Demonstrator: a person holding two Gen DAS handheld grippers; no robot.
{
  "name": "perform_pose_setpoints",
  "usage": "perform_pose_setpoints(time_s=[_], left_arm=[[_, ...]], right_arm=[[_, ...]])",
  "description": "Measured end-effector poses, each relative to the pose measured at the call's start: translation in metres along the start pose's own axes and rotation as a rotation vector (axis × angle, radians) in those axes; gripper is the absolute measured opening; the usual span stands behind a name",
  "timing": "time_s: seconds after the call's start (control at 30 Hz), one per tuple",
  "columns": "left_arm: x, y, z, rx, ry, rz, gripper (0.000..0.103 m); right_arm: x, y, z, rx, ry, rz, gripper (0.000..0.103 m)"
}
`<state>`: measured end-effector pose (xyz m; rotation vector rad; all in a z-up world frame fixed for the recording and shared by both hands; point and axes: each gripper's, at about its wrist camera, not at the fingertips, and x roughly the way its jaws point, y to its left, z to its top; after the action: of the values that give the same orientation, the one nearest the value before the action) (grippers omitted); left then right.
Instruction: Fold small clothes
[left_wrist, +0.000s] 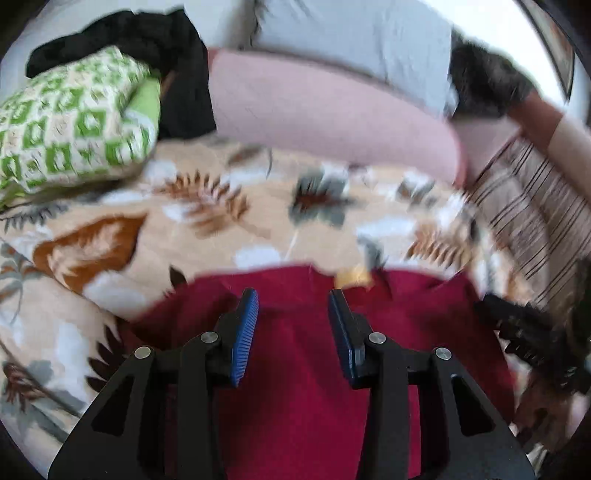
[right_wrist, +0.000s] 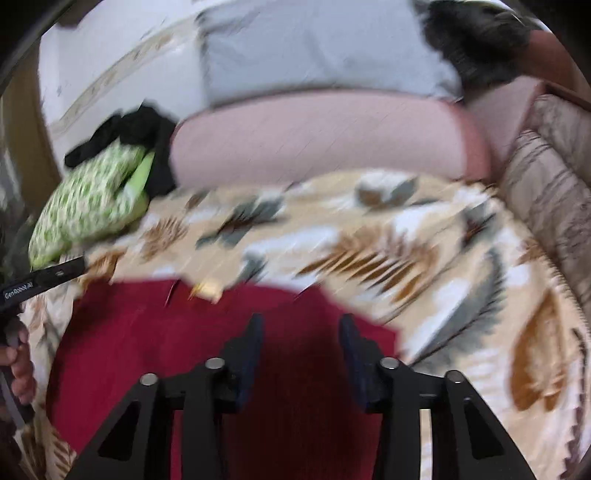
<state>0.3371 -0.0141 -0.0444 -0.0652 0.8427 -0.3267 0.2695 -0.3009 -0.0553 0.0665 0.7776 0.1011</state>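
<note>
Bedspread: cream fabric printed with brown, grey and white leaves; covers the bed.
Pink bolster: long, pale pink, lying across the far edge of the bedspread.
Green-patterned cushion: green and white squares, at the far left corner, resting on the bedspread.
Black garment: crumpled, behind and beside the cushion.
Grey pillow: behind the bolster.
Striped fabric: beige with dark lines, along the right edge.

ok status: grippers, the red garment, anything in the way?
Left gripper open, right gripper open, both over the red garment, gripping nothing. Garment spread on leaf-print blanket. Small yellow bit at its far edge.
</note>
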Motion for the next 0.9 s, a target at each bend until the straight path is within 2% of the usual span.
perform_pose_setpoints(time_s=[0.07, 0.1, 0.13, 0.17, 0.3, 0.4, 0.47, 0.53, 0.6, 0.67, 0.73, 0.8, 0.9], left_arm=[[0.027, 0.012, -0.006, -0.039, 0.057, 0.108, 0.038], [0.036, 0.019, -0.009, -0.063, 0.085, 0.121, 0.037], [0.046, 0.031, -0.013, -0.109, 0.104, 0.093, 0.037], [0.045, 0.034, -0.015, -0.126, 0.076, 0.072, 0.037], [0.052, 0.034, -0.015, -0.096, 0.054, 0.084, 0.037], [0.054, 0.037, -0.016, -0.13, 0.039, 0.05, 0.037], [0.054, 0.038, -0.013, -0.137, 0.042, 0.035, 0.037], [0.051, 0.036, -0.005, -0.14, 0.086, 0.007, 0.037], [0.035, 0.042, -0.001, -0.18, 0.136, -0.029, 0.037], [0.007, 0.051, -0.004, -0.241, 0.137, -0.045, 0.037], [-0.032, 0.06, -0.017, -0.283, 0.1, -0.04, 0.039], [-0.069, 0.064, -0.04, -0.305, 0.078, -0.044, 0.055], [-0.105, 0.059, -0.077, -0.331, 0.087, -0.049, 0.057]], right_arm=[[0.024, -0.005, 0.001, 0.035, 0.044, 0.016, 0.038], [0.04, -0.011, 0.001, 0.059, 0.085, 0.026, 0.038], [0.057, -0.018, 0.0, 0.083, 0.145, 0.045, 0.038], [0.067, -0.022, -0.003, 0.09, 0.172, 0.047, 0.036], [0.077, -0.017, -0.013, 0.01, 0.11, 0.04, 0.036], [0.081, -0.019, -0.014, 0.016, 0.099, 0.043, 0.036], [0.083, -0.02, -0.014, 0.019, 0.099, 0.051, 0.036], [0.082, -0.019, -0.011, 0.018, 0.107, 0.05, 0.036], [0.077, -0.017, -0.003, 0.015, 0.134, 0.056, 0.039], [0.06, -0.016, 0.003, 0.056, 0.188, 0.069, 0.039], [0.024, -0.012, 0.001, 0.085, 0.16, 0.078, 0.039], [-0.012, -0.001, -0.011, 0.079, 0.121, 0.055, 0.039], [-0.057, 0.019, -0.042, 0.078, 0.103, 0.086, 0.04]])
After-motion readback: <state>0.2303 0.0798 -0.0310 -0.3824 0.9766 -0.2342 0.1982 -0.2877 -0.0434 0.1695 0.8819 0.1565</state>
